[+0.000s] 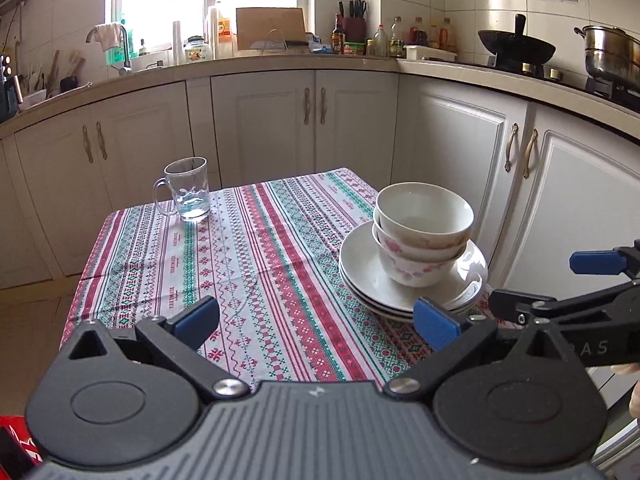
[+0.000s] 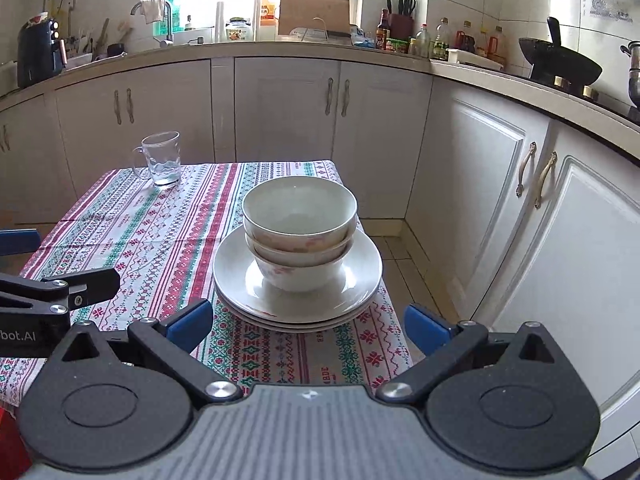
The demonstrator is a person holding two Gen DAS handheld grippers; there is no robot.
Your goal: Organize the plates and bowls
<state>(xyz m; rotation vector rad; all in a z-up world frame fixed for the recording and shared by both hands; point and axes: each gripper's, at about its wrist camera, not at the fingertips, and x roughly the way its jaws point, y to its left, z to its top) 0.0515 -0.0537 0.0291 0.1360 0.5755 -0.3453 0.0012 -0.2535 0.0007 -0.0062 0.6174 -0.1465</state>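
Observation:
A stack of white bowls, the lower ones with pink flowers, sits nested on a stack of white plates at the right side of a small table with a striped patterned cloth. My left gripper is open over the cloth, nothing between its blue pads, with the stack ahead to its right. My right gripper is open just in front of the plates, holding nothing. Each gripper shows at the edge of the other's view.
A glass mug with a little water stands at the far left corner of the table. White cabinets and a cluttered counter ring the table. A wok and steel pot sit on the stove at right.

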